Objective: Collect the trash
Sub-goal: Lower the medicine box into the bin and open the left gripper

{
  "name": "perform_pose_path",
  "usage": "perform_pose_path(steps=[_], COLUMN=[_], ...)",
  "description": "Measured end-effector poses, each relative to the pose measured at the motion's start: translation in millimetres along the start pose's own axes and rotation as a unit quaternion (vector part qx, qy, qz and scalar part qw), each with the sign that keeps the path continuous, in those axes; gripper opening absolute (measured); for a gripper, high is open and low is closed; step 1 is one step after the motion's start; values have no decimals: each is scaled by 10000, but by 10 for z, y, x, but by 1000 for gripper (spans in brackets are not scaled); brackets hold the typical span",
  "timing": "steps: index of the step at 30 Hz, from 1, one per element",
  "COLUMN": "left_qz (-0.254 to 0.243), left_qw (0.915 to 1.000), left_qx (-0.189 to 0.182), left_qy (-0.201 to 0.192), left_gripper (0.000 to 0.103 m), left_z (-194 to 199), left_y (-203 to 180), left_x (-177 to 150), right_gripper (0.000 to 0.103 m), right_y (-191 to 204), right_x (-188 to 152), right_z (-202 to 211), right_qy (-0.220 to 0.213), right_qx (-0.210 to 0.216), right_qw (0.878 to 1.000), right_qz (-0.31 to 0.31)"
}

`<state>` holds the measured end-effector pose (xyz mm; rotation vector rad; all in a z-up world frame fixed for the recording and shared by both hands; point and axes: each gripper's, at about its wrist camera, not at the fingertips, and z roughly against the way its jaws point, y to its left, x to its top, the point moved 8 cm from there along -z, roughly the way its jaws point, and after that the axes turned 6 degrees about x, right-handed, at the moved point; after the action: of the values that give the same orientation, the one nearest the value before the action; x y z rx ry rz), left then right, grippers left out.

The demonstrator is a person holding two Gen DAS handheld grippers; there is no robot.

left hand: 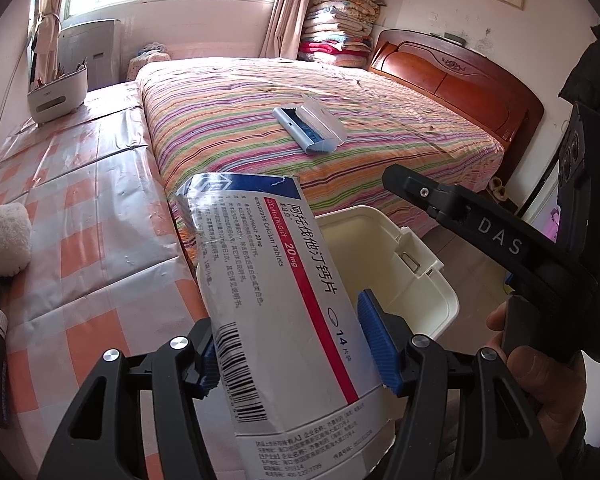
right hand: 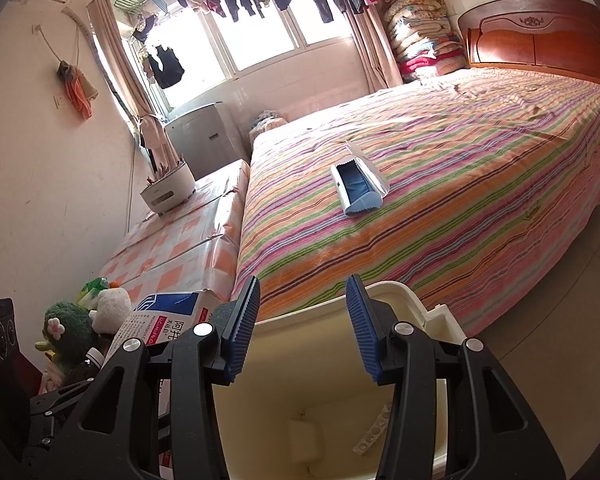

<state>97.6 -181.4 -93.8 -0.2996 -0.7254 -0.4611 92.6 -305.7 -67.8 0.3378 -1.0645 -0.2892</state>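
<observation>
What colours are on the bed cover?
The bed cover has stripes of pink, orange, green, blue and purple; the right wrist view shows it best.

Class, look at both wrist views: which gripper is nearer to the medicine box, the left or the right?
Left. The left gripper has the medicine box between its pads, held over the white bin. The right gripper stands open above the bin, the box off to its left.

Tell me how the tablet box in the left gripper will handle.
The tablet box probably handles light and crushable: its torn top end looks open, thin card. Its glossy faces may slip between the left gripper pads. Flat-sided, it shouldn't roll.
</observation>
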Motion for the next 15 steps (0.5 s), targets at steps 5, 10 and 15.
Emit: perform_pose_path(steps=[5, 10, 15], left_qz=[-28, -49, -51], left_qw=[9999, 9994, 9979], left_qx=[109, 291, 569], left_qy=[-98, -203, -297], left_gripper=[74, 76, 76], left_z=[36, 109, 195], left_y=[-6, 52, 190], left_x=[-2, 41, 78], right_gripper=[48, 51, 60], right_y=[-40, -59, 0], right_x=[10, 4, -22], right_z=[17, -1, -48], right_qy=[-28, -27, 3], right_qx=[-17, -51, -9], right_qw=[10000, 10000, 10000], right_qz=[-56, -60, -23])
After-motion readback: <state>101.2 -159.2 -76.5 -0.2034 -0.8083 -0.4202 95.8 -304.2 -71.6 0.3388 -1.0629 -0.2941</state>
